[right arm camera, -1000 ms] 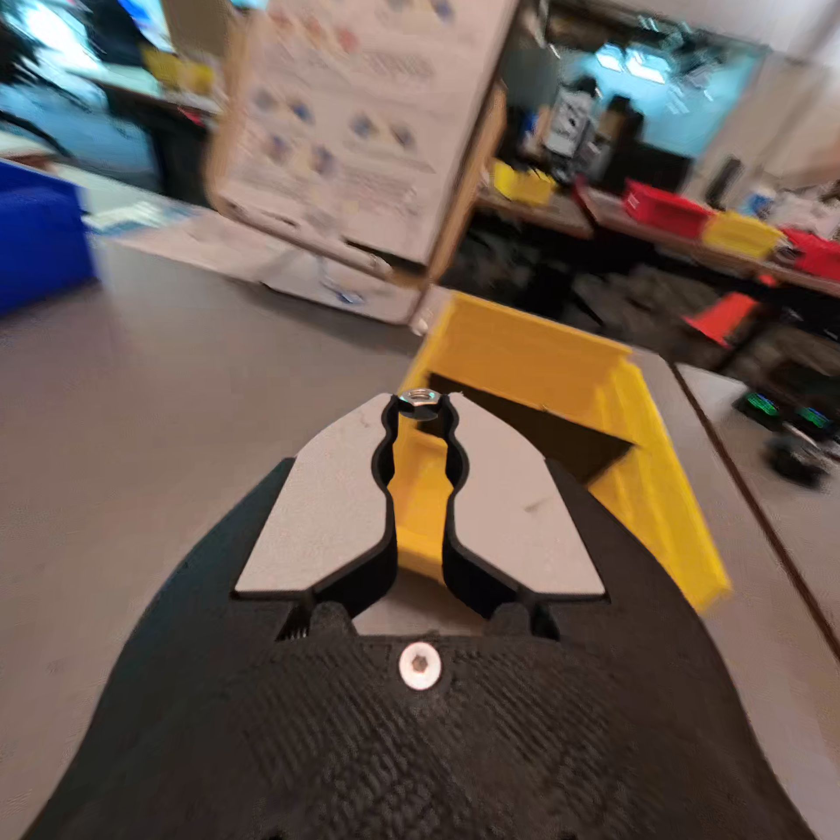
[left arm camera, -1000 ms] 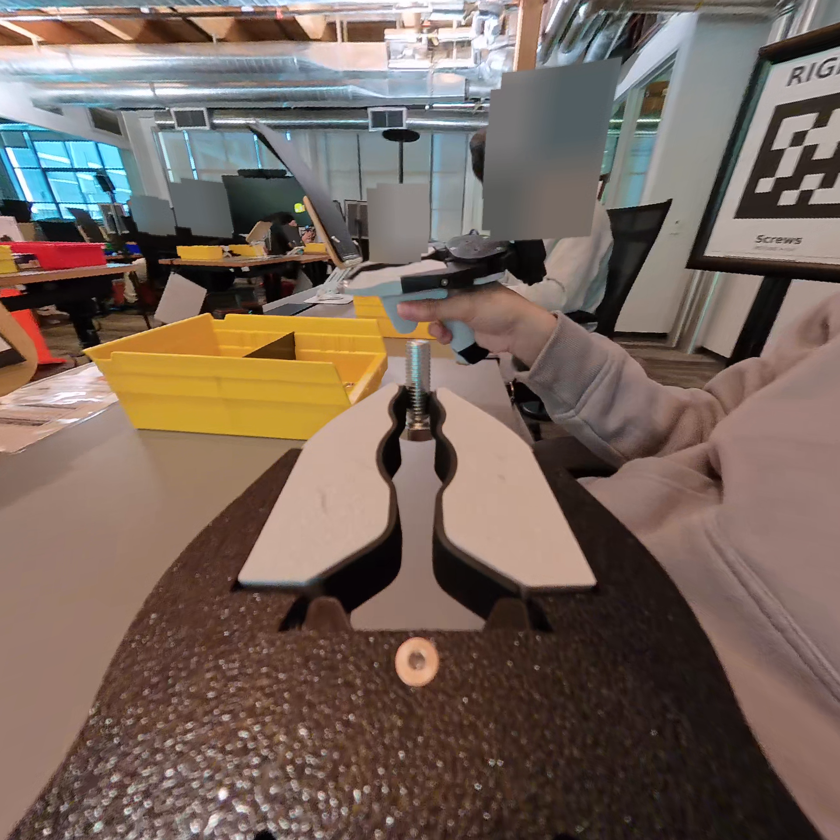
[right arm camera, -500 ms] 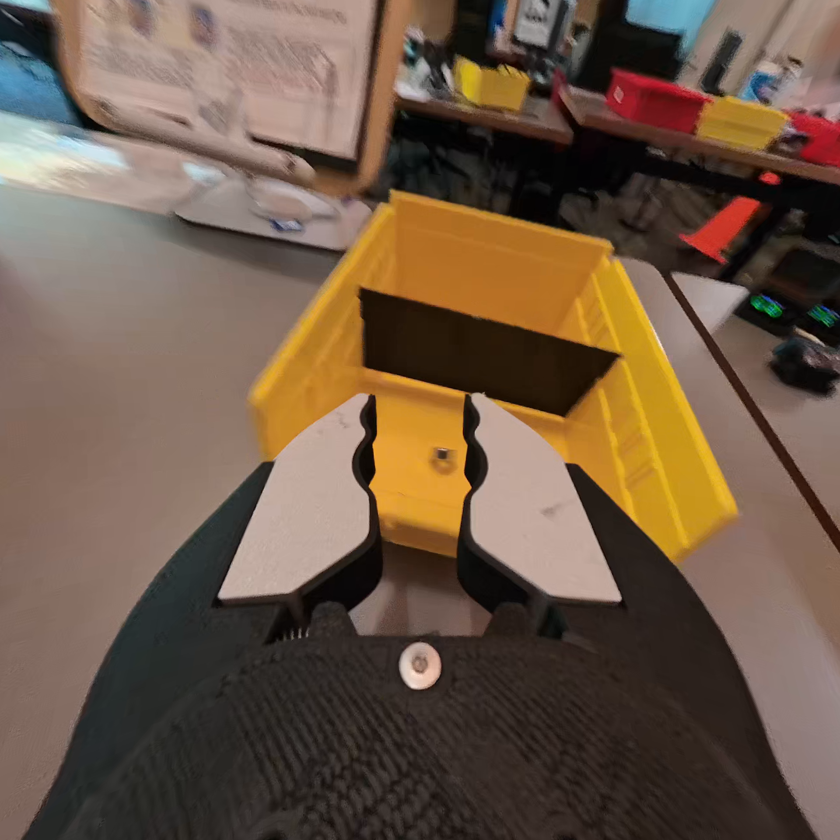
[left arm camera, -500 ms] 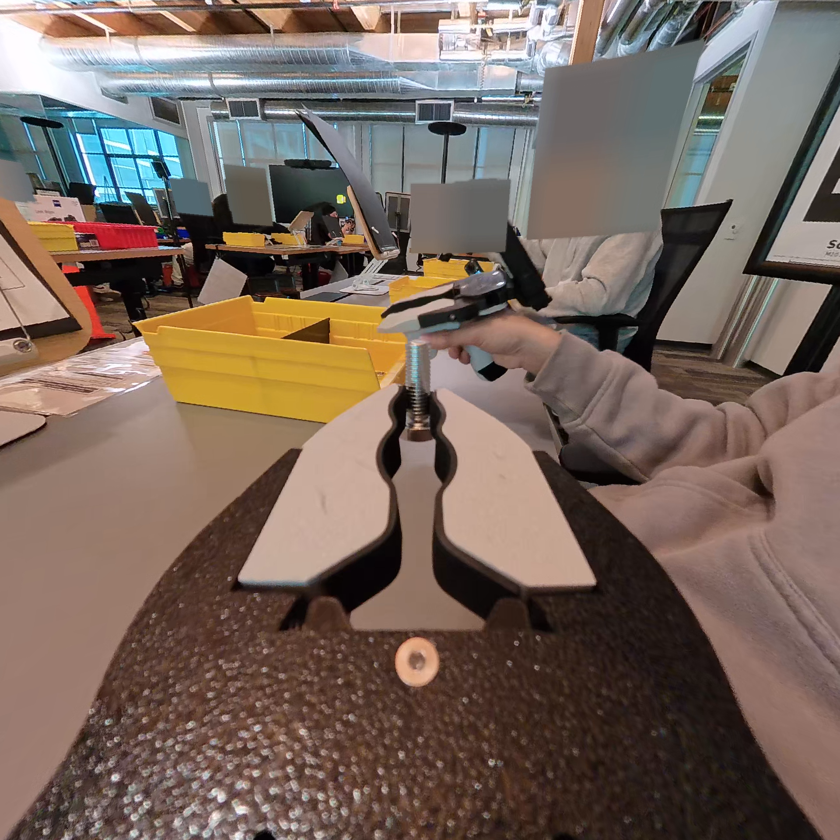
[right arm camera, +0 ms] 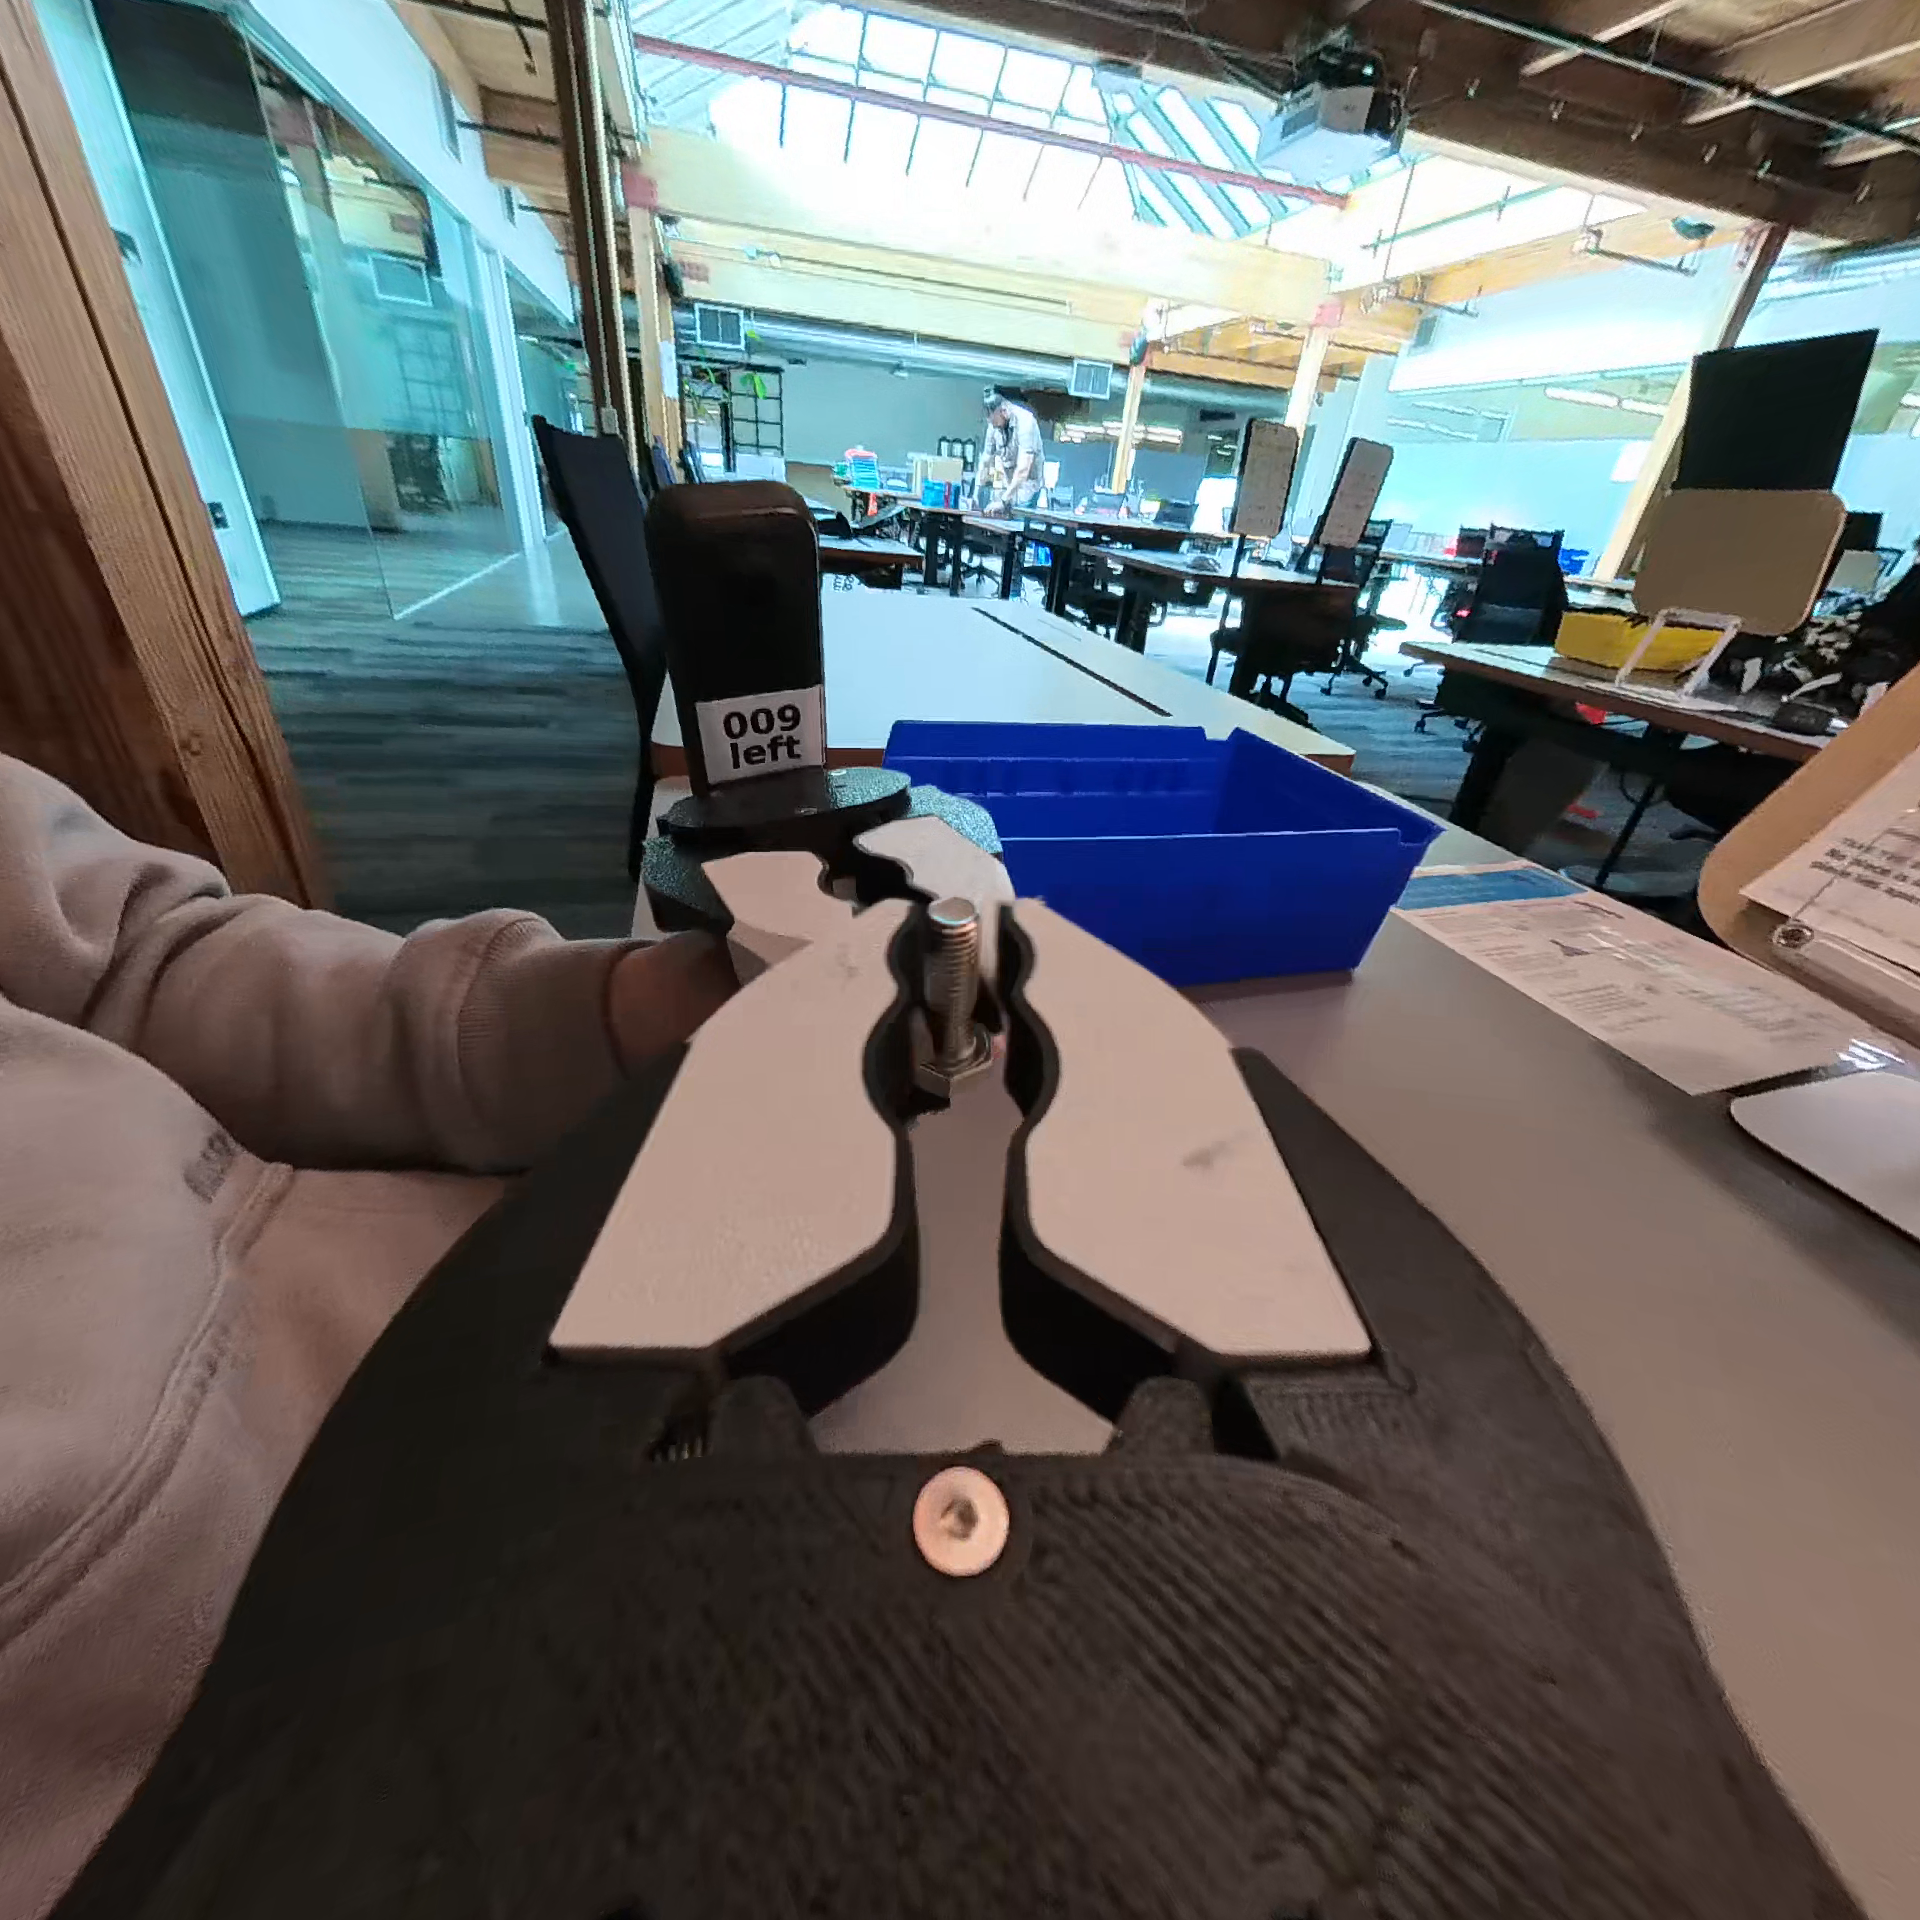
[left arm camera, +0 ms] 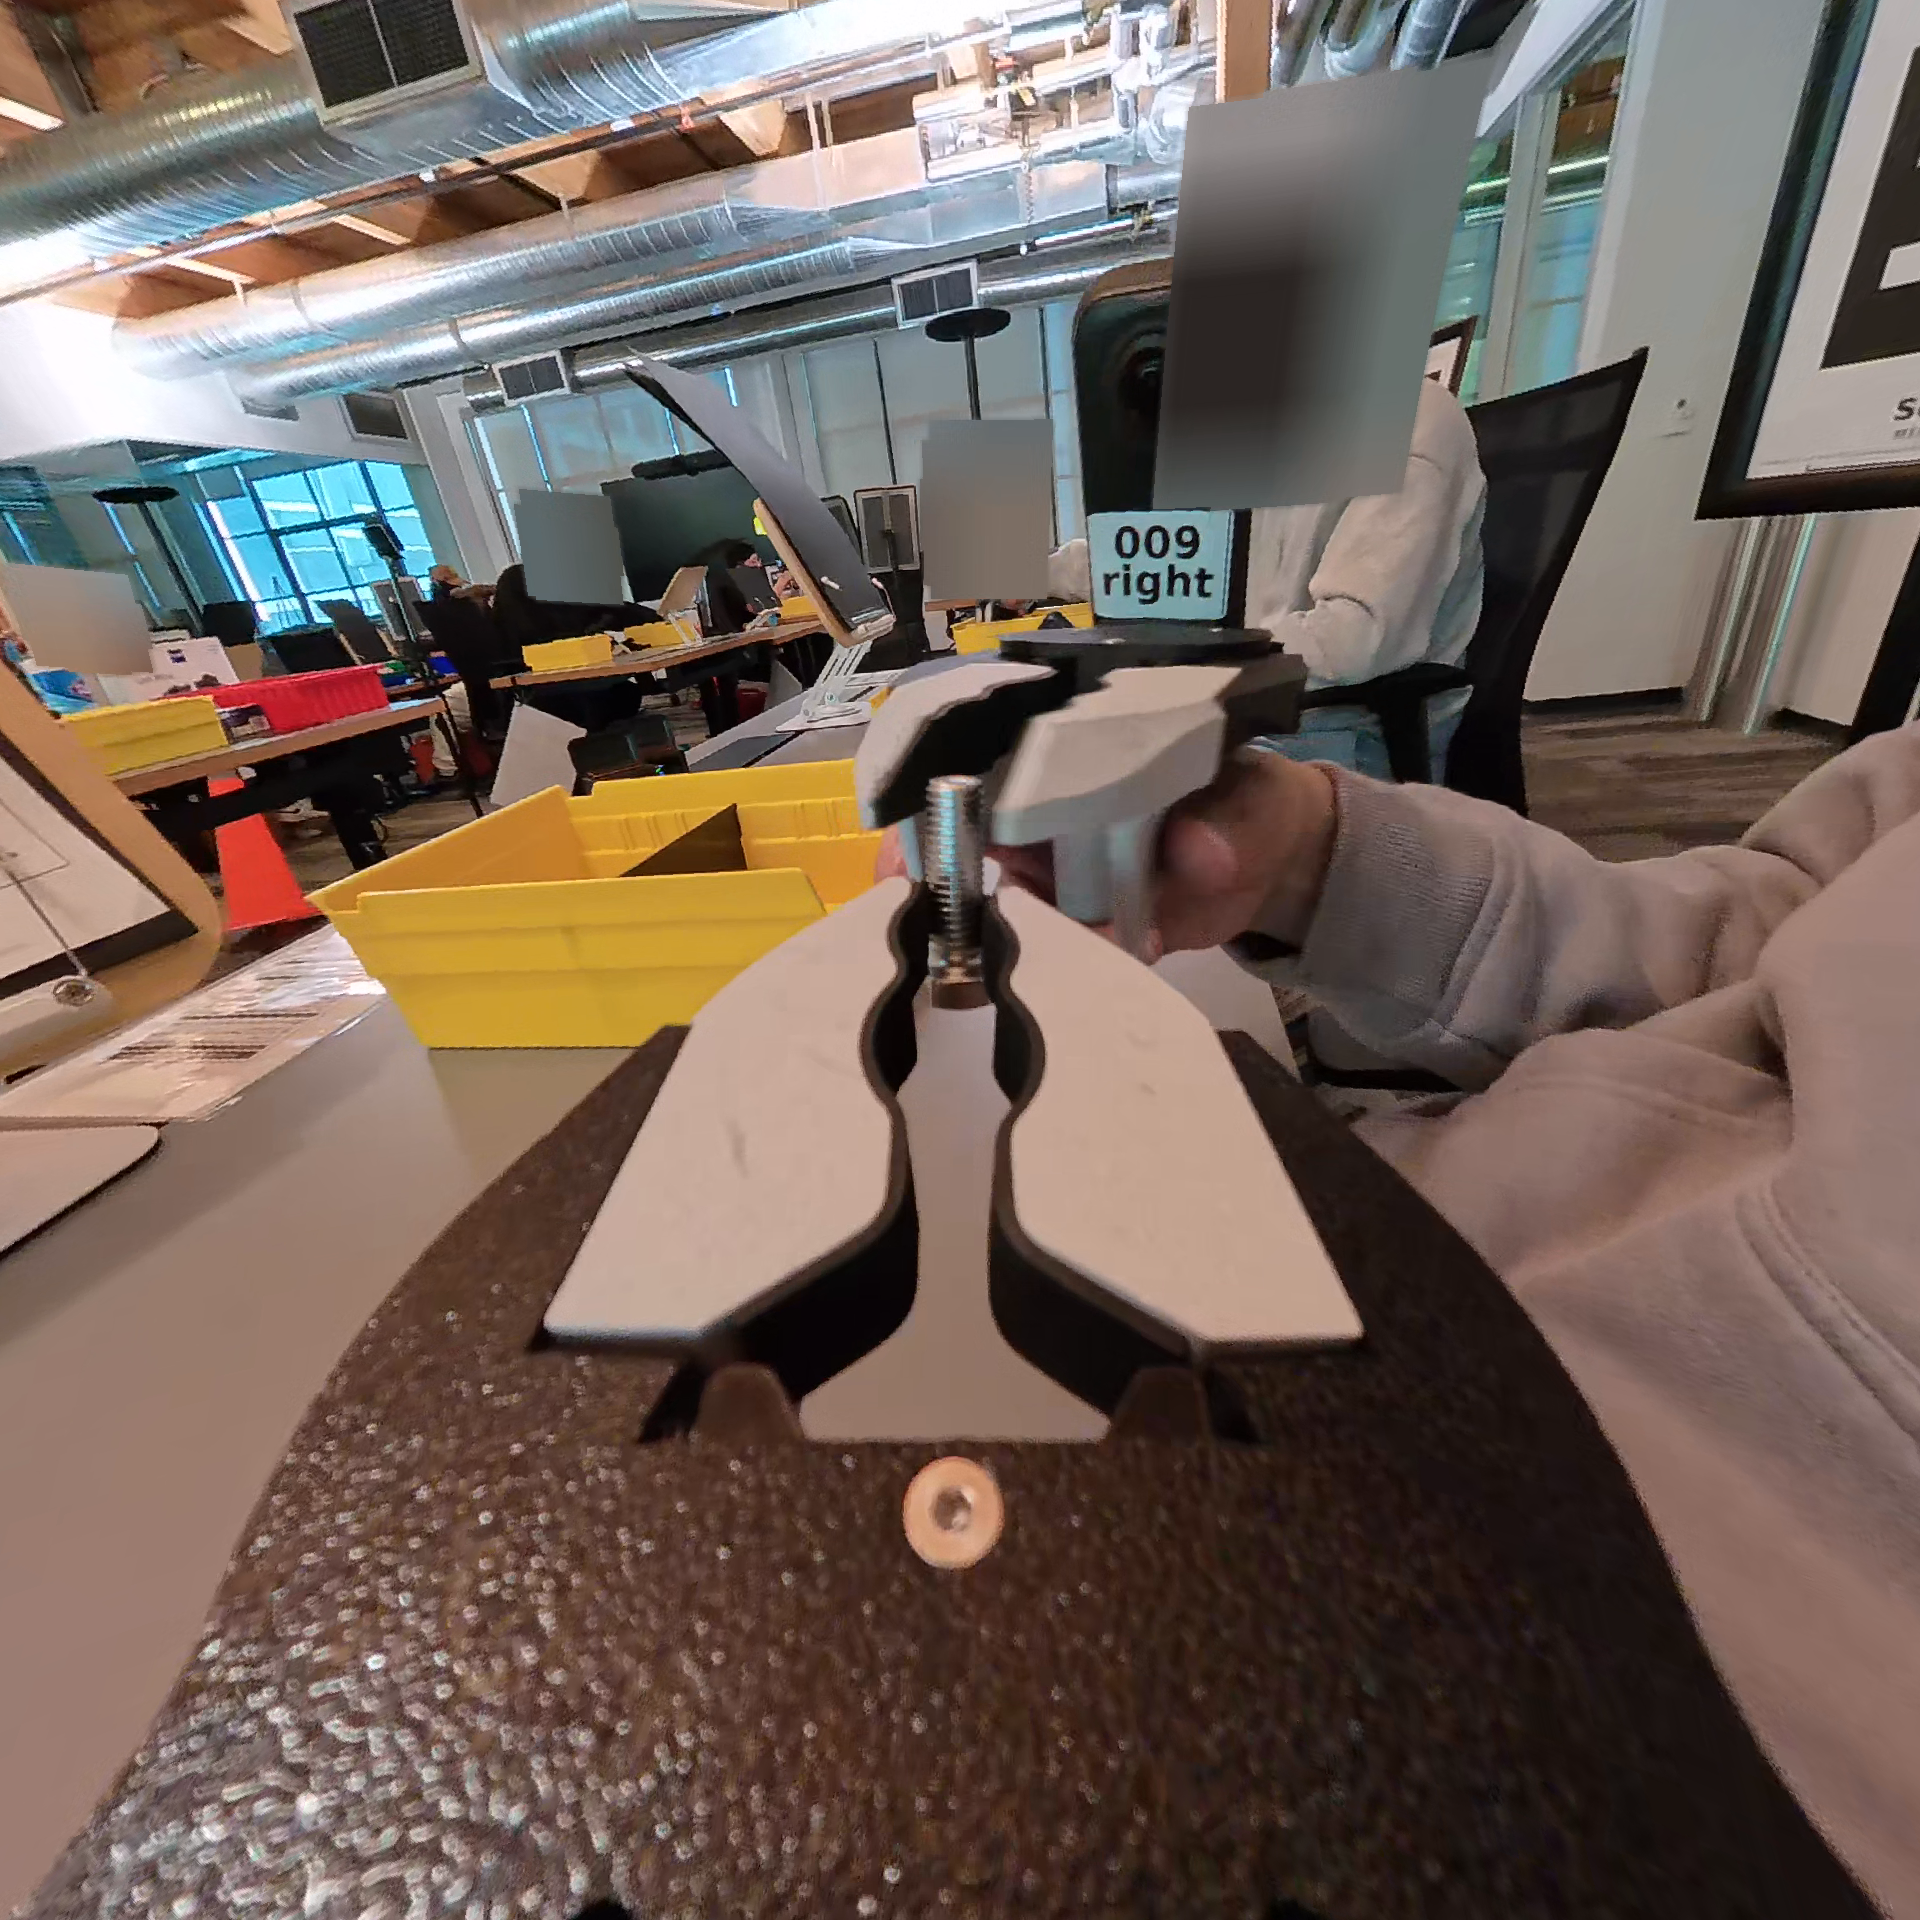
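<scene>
My left gripper [left arm camera: 956,920] is shut on a silver bolt [left arm camera: 953,862] near its head and holds it upright, threaded end up, above the grey table [left arm camera: 208,1351]. My right gripper [left arm camera: 940,821] reaches in from the far side, tilted down, with its fingertips on either side of the bolt's upper end. In the right wrist view the bolt [right arm camera: 951,987] stands between the right gripper's [right arm camera: 956,925] narrowly parted fingers, with its hex head low in the jaw notch and space at both pads. The left gripper's fingers [right arm camera: 930,868] show just behind the bolt.
A yellow divided bin [left arm camera: 582,935] stands on the table to the left of the bolt in the left wrist view. A blue bin [right arm camera: 1174,894] stands behind the bolt in the right wrist view, with printed sheets [right arm camera: 1621,987] to its right. A person's sleeves [left arm camera: 1507,935] flank both grippers. The tips of both grippers are at nearly the same place.
My right gripper let a nut go into the yellow bin, then swung over to the bolt and narrowed its jaws around the threaded end. My left gripper has kept hold of the bolt.
</scene>
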### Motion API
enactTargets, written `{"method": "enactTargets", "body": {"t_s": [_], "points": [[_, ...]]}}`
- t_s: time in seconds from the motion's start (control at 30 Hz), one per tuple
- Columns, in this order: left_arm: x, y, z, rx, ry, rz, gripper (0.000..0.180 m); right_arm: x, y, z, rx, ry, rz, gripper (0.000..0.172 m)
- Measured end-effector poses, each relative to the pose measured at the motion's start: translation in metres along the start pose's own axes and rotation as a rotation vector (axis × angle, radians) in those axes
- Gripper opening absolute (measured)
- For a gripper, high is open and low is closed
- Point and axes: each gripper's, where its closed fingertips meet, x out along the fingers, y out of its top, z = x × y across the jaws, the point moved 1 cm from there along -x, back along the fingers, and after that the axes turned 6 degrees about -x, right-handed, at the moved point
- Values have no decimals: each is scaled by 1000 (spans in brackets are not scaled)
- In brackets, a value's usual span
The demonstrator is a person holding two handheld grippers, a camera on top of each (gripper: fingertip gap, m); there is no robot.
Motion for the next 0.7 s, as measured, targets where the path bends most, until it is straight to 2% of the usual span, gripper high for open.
{"method": "enactTargets", "body": {"t_s": [0.2,0.23,0.27,0.33,0.43,0.5,0.6,0.7], "points": [[2,-5,-10,-15,60,9,8,4,-8,7,-53,-45,-75,9],[2,-4,-14,-9,93,16,12,3,-7,14,-70,-95,-85,9],[2,-3,-18,-1,131,14,24,-1,-7,29,-98,-184,-108,9],[-2,-4,-28,25,213,-18,38,-23,-5,76,-197,-433,-223,9],[-8,-4,-35,48,265,-53,37,-81,-7,170,-427,-762,-589,9],[-11,-3,-41,37,303,-60,36,-123,-16,235,-480,-922,-797,10],[-15,-4,-50,32,344,-78,35,-167,-45,300,-405,-1001,-961,10],[-25,-3,-63,22,413,-107,34,-196,-88,326,-264,-997,-1085,10]]}}
